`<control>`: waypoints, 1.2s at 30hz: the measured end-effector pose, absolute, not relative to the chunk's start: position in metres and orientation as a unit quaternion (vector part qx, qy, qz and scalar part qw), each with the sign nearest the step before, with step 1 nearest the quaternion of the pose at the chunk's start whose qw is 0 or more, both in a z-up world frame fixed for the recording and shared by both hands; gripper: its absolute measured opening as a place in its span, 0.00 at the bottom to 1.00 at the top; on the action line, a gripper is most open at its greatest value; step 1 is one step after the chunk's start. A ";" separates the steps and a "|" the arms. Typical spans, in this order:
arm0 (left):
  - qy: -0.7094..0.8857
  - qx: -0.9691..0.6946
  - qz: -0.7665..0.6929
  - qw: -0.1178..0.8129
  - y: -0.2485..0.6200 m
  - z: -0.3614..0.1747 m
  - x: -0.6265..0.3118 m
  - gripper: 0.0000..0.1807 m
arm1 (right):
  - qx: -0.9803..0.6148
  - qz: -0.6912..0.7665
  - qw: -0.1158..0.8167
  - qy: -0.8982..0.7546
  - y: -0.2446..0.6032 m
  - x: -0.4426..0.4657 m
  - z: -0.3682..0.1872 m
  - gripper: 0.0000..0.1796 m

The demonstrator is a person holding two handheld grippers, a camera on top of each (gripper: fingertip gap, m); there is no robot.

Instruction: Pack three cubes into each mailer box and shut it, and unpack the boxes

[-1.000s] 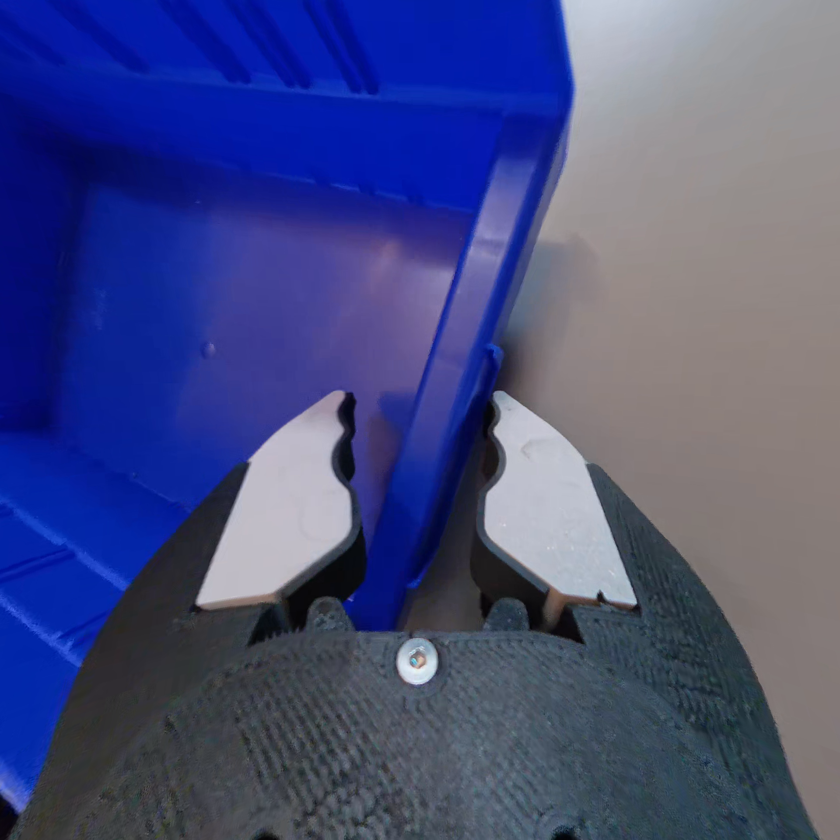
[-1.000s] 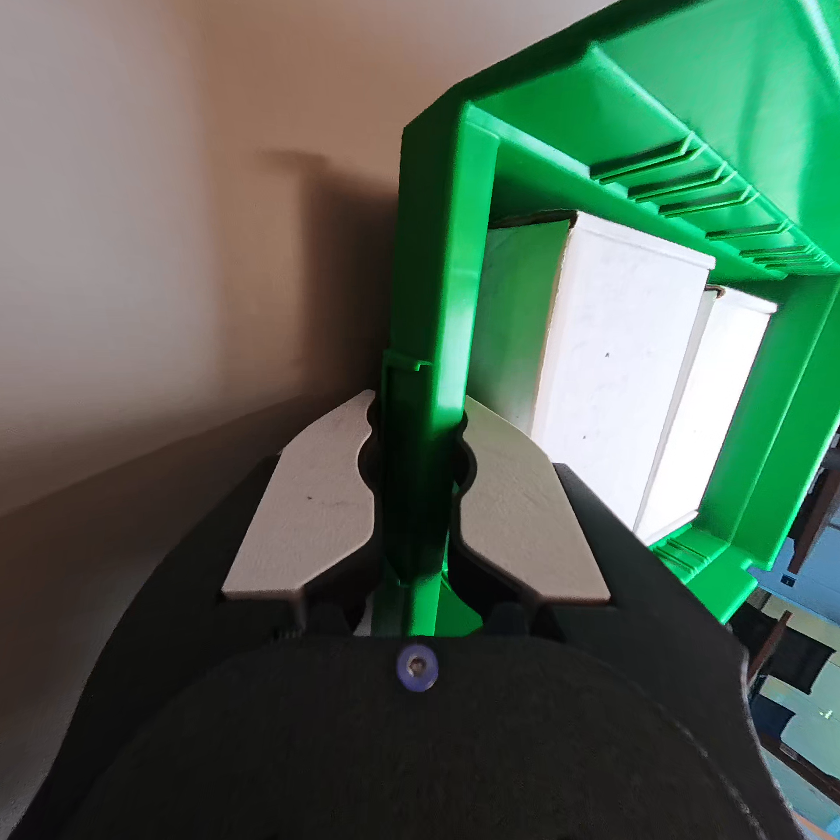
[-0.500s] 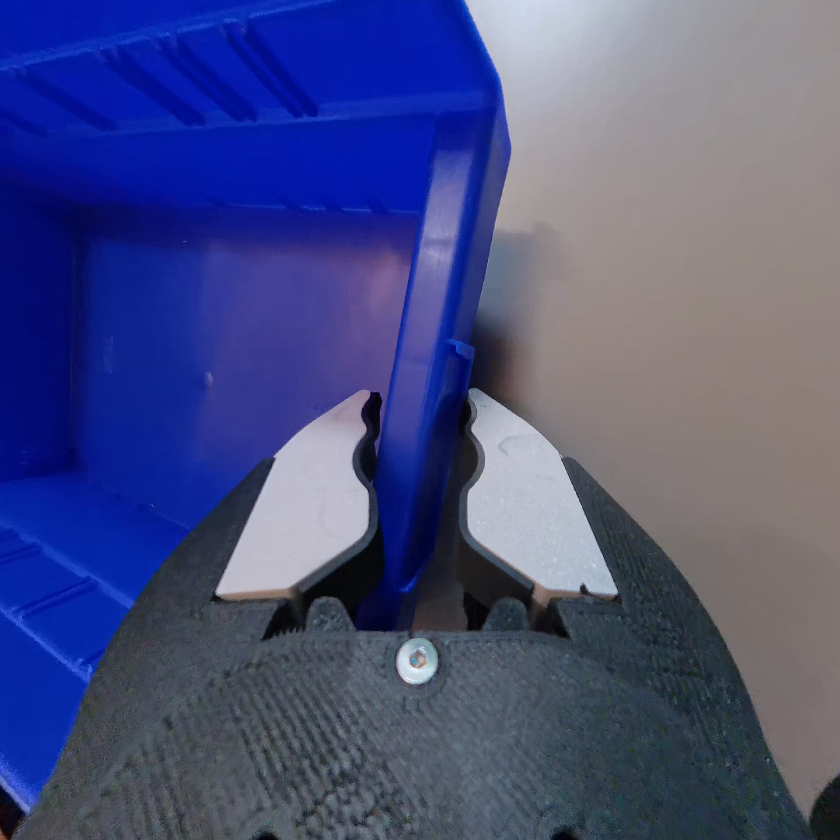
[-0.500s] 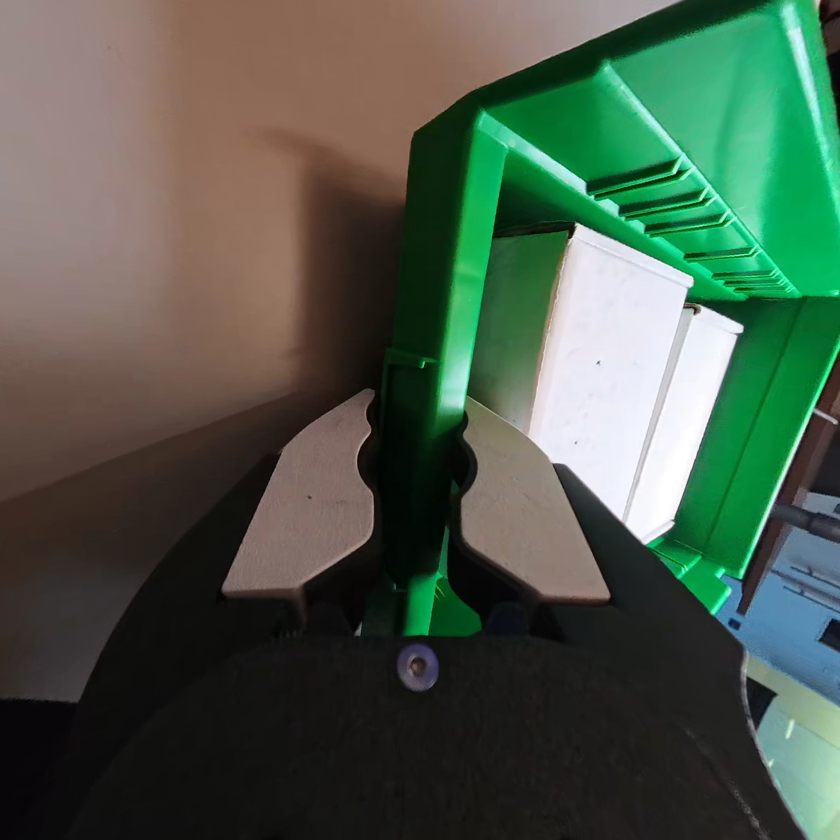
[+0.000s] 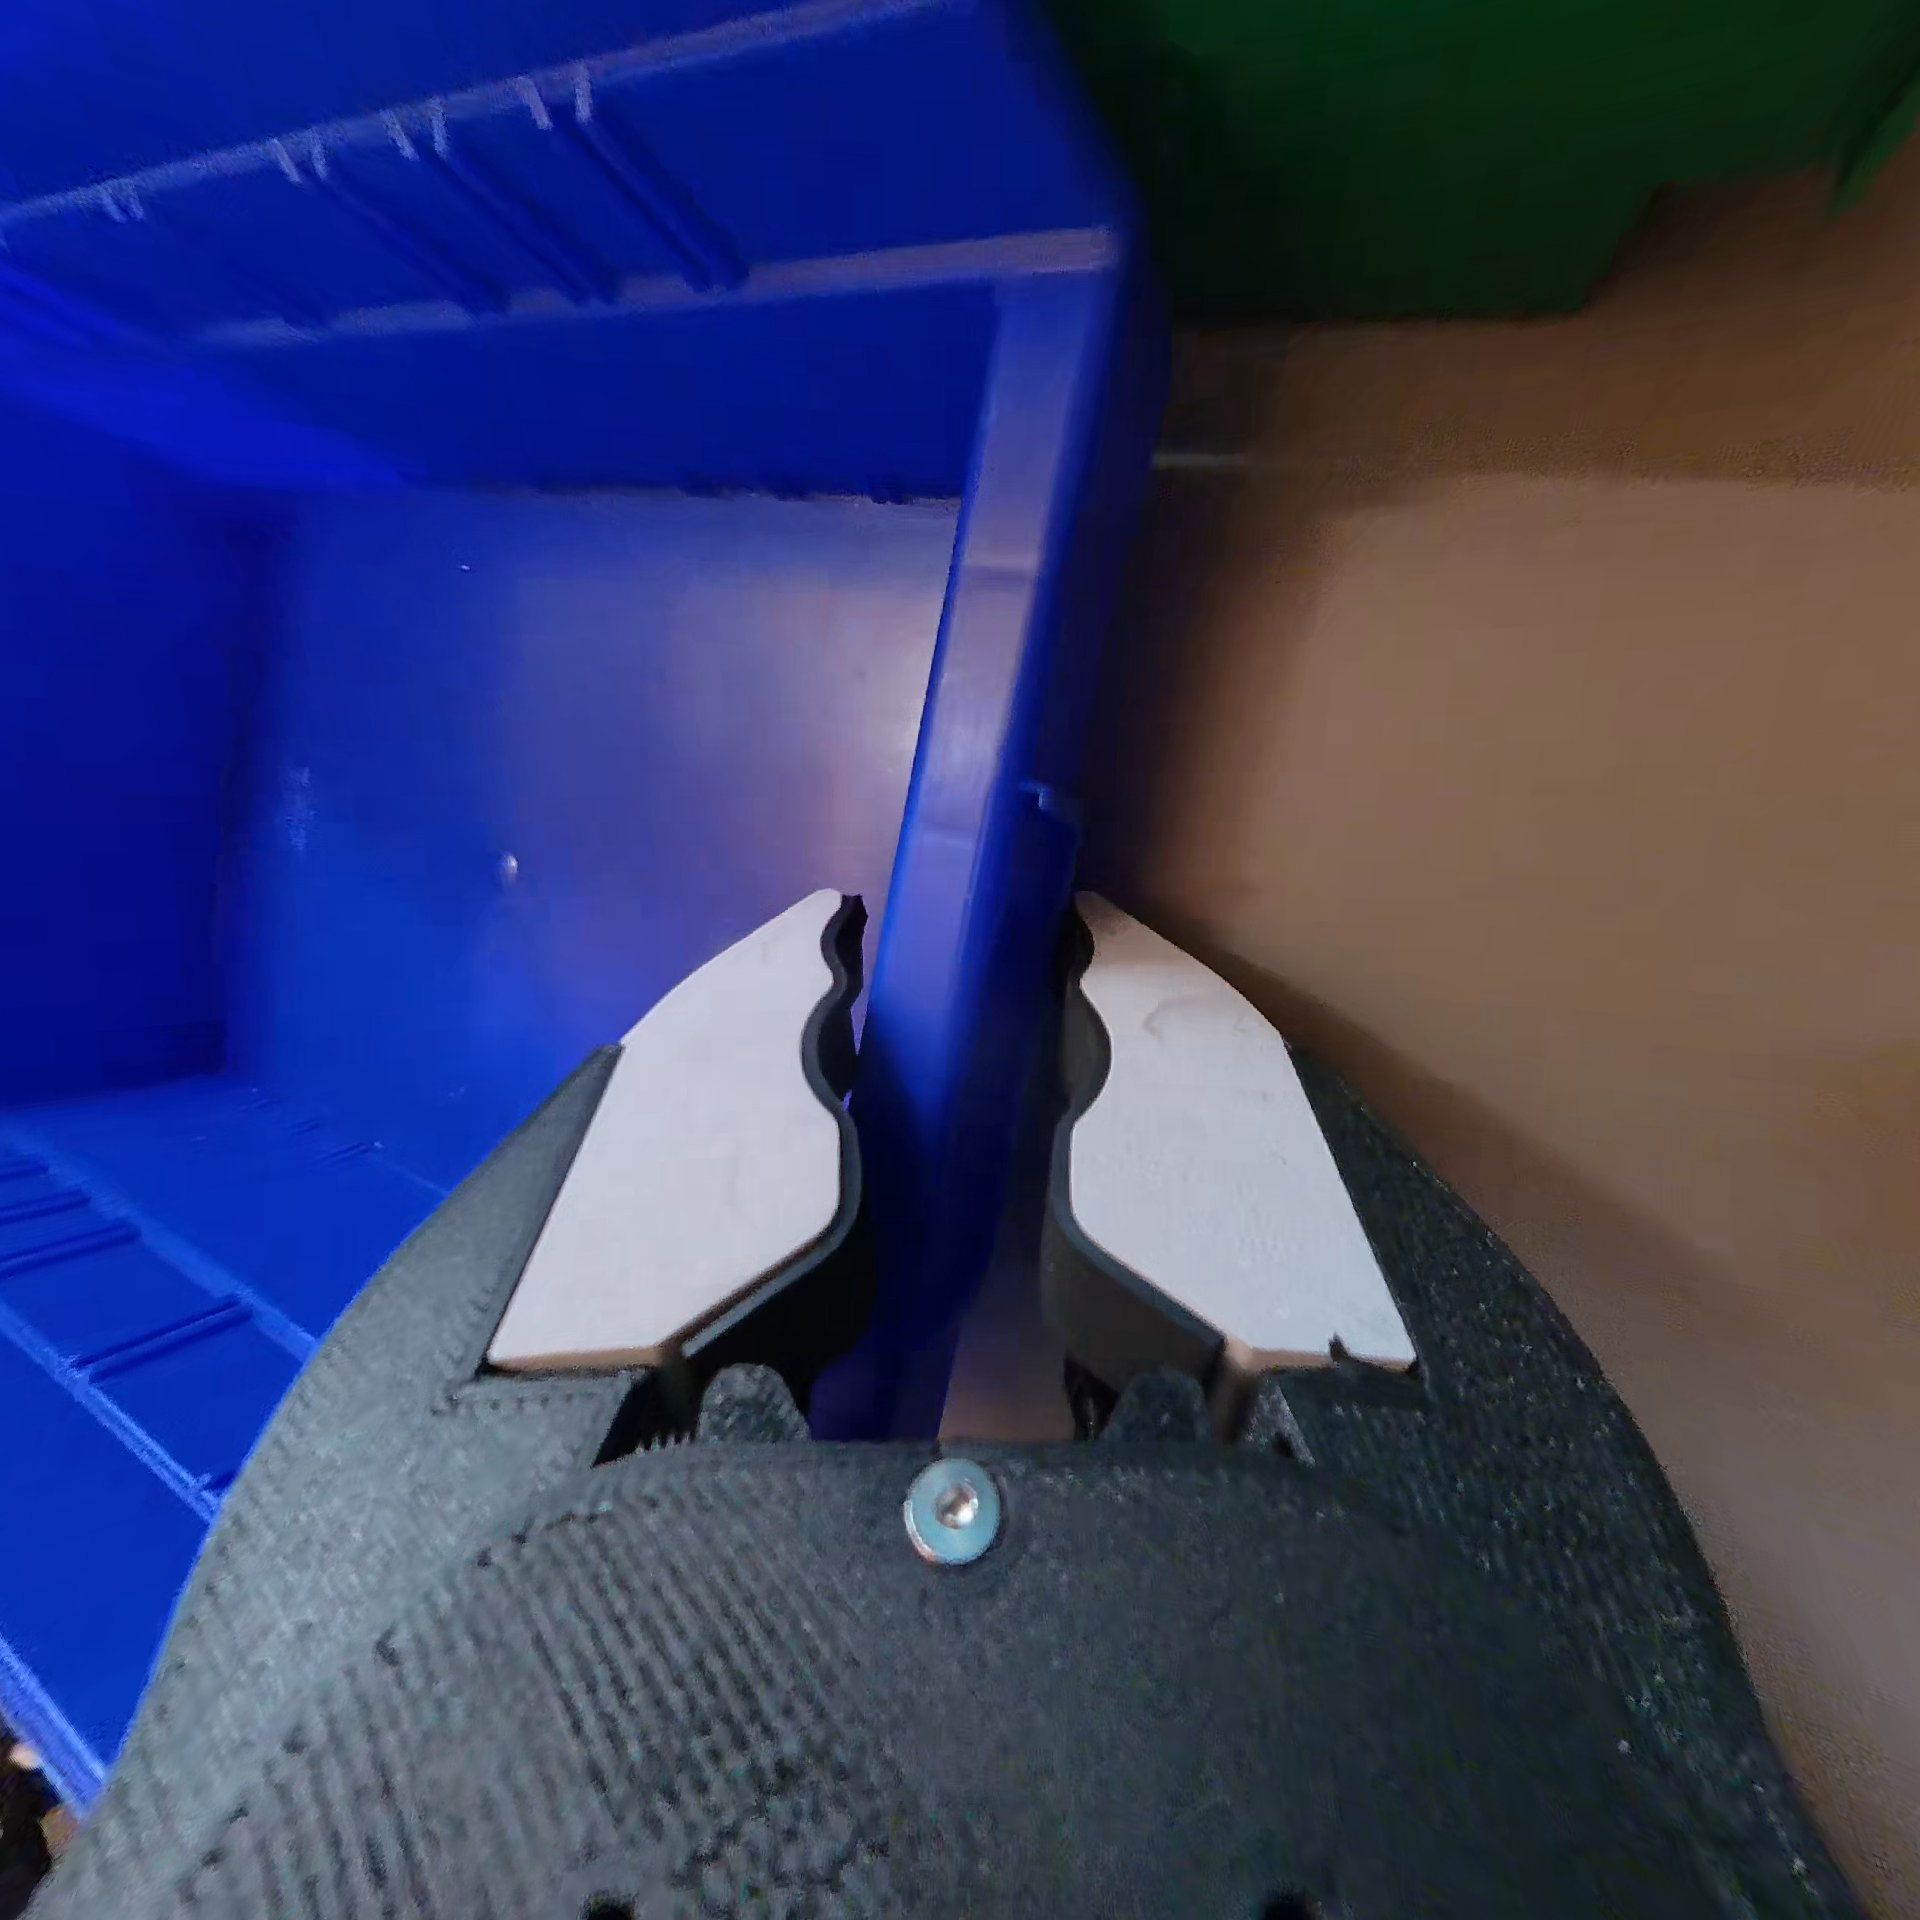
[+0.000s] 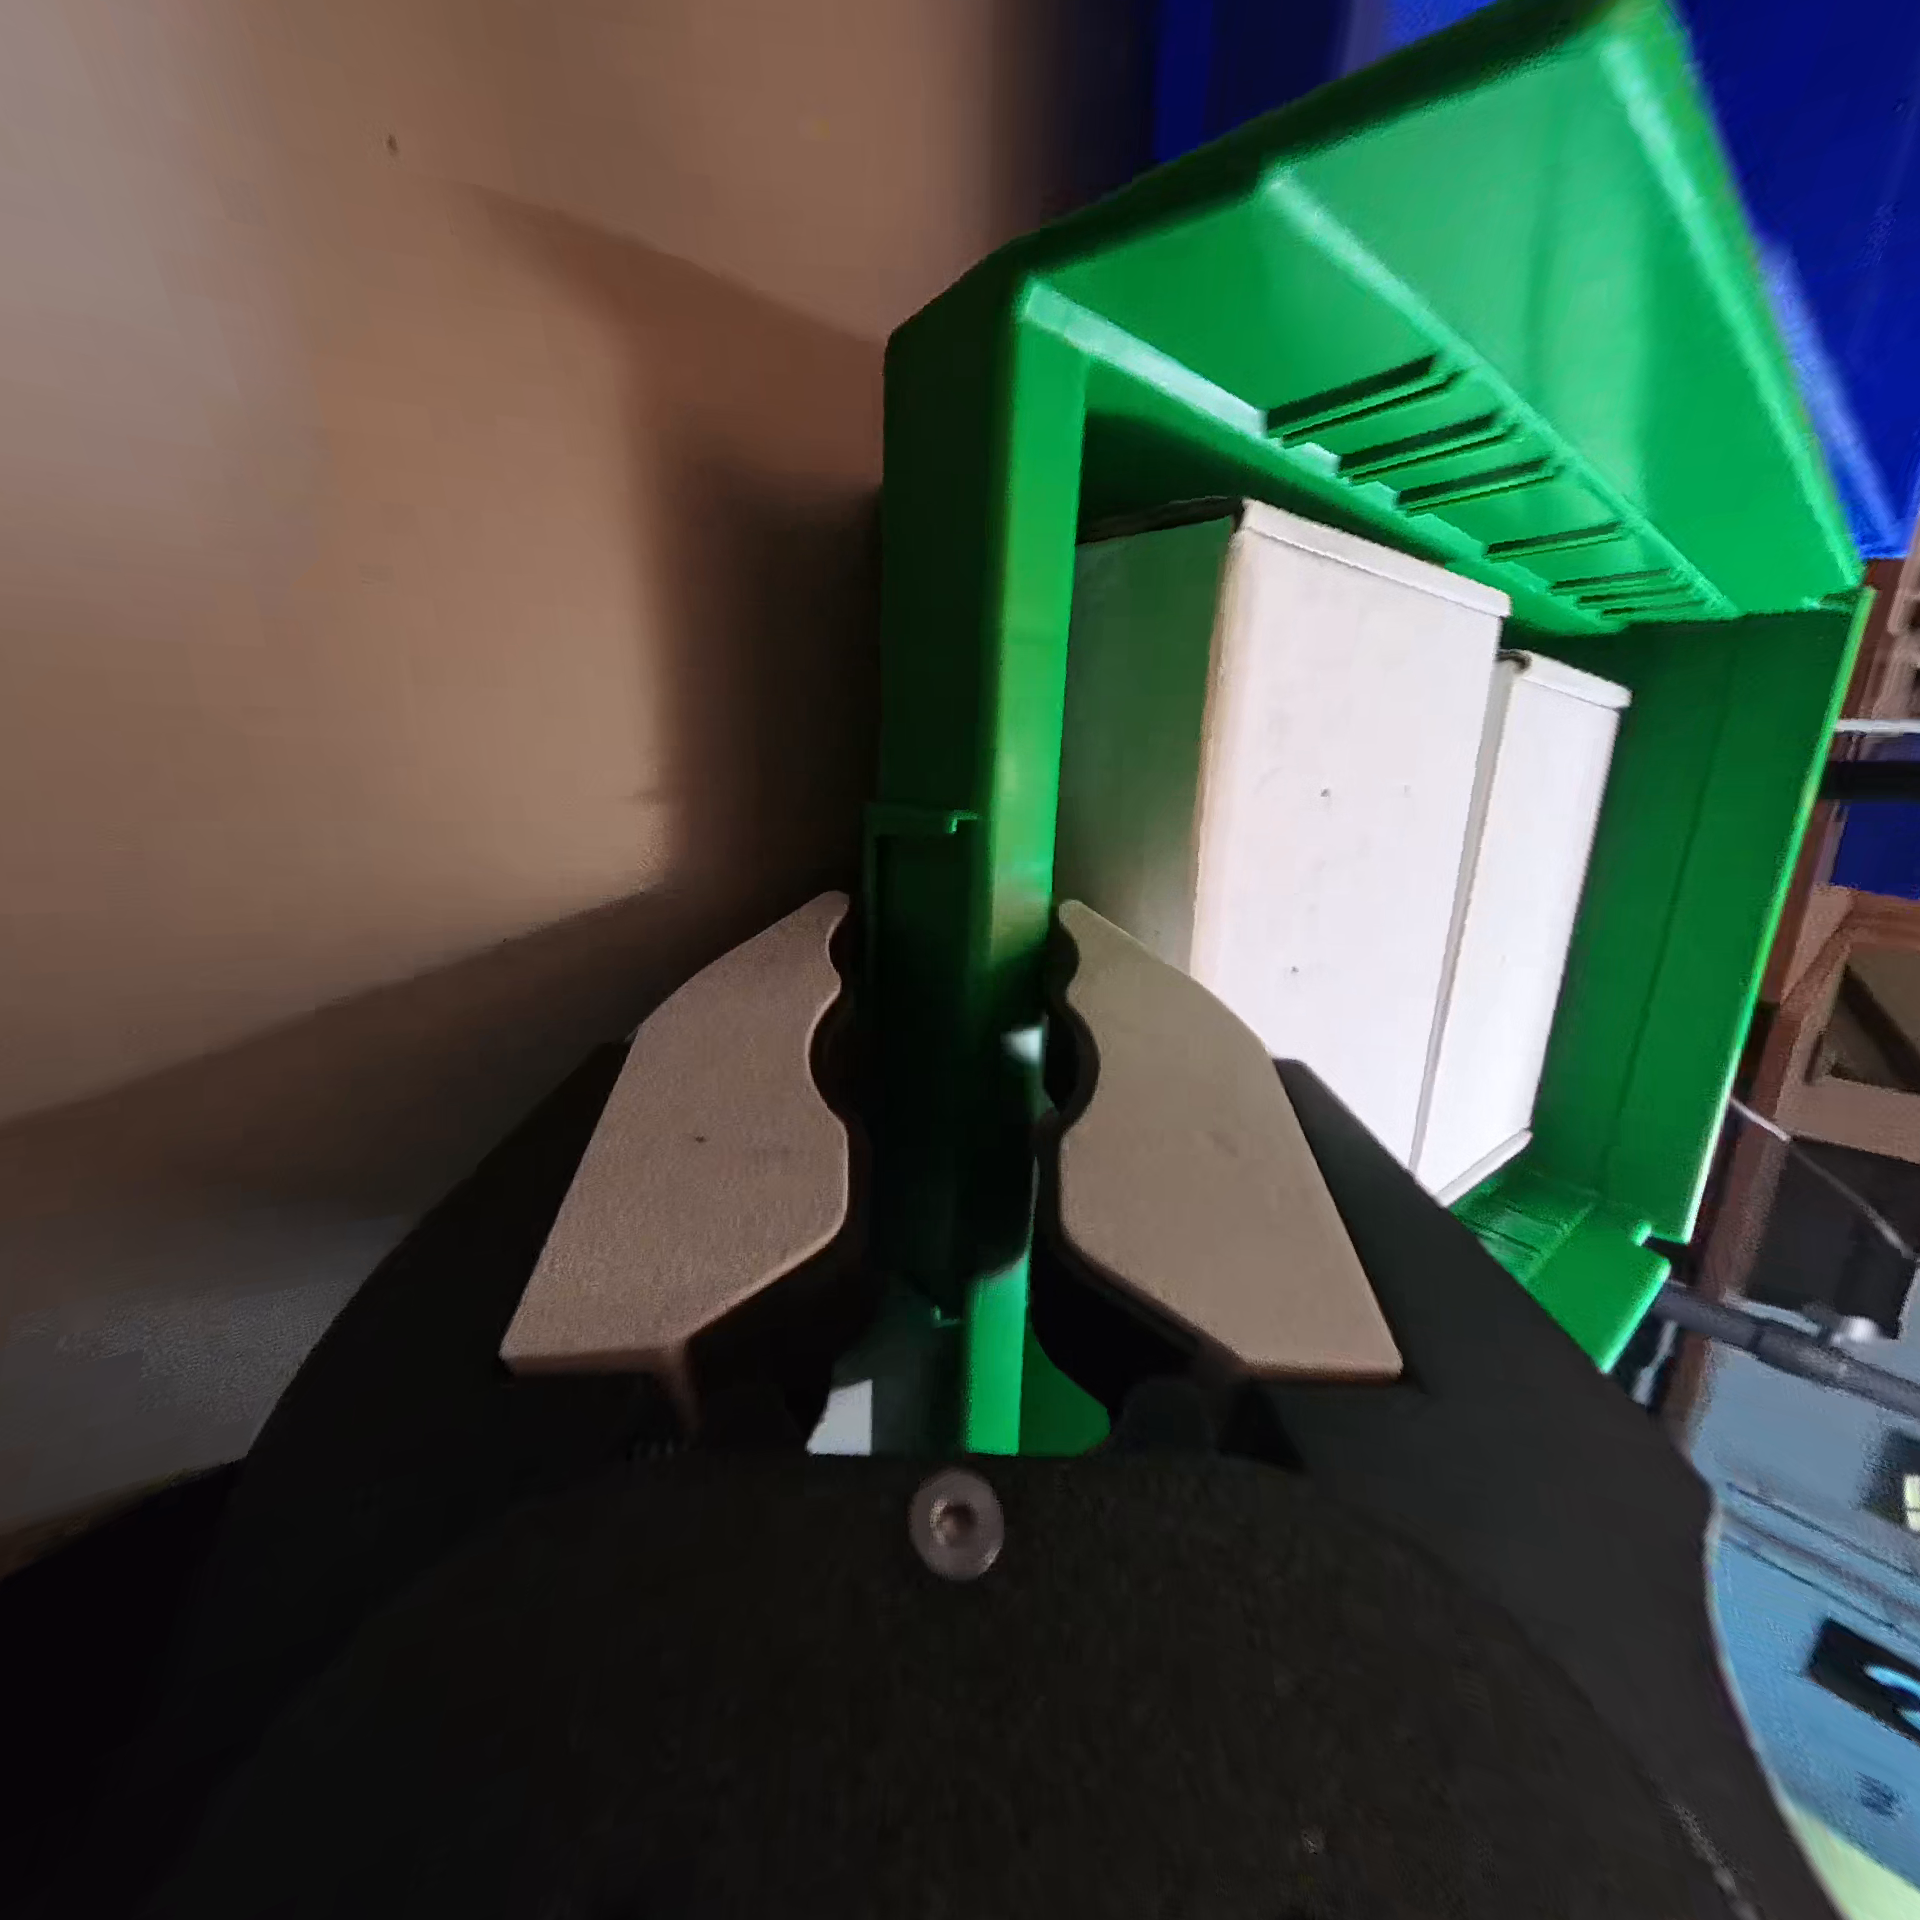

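White mailer boxes sit inside the green bin in the right wrist view — a larger-looking near box and a second box just behind it, the two side by side and touching or nearly so. Both have their flaps shut as far as can be seen; what they hold is hidden. They stand against the bin's floor, which faces the camera because the bin is tipped up on its side, its ribbed wall overhead.

The right gripper is clamped on the green bin's side wall, one grey finger outside the wall and the other inside, close to the near box. The wall fills the gap between them, so the jaws are closed onto it.

The left gripper does the same with the blue bin — its jaws pinch the bin's right-hand wall, one pale finger inside the bin and one outside, both pressed to the plastic. The visible inside of the blue bin shows only bare blue floor and ribbed walls; no cubes are visible in either view.

Beyond the blue bin's rim, a dark green shape at the top of the left wrist view looks like the green bin's underside, near the blue one. A tan surface lies behind both bins. Blurred dark equipment shows at the far right of the right wrist view.
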State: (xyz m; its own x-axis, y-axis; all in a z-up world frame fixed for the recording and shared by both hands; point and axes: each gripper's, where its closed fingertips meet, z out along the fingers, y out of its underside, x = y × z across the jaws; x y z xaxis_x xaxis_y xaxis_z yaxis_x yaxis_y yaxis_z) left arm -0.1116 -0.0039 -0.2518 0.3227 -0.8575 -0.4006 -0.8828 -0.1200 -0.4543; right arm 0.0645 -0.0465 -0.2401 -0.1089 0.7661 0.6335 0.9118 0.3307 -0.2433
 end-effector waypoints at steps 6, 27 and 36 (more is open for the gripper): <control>0.504 -0.740 -0.066 0.441 -0.011 -0.208 -0.087 0.24 | -0.660 -0.008 0.442 -0.607 -0.055 0.086 -0.191 0.21; 0.174 -0.784 -0.212 0.557 -0.021 -0.194 0.018 0.22 | -0.812 0.056 0.545 -0.201 0.004 0.192 -0.190 0.16; 0.178 -0.788 -0.180 0.561 -0.016 -0.189 0.028 0.16 | -0.788 0.065 0.588 -0.170 0.004 0.203 -0.171 0.04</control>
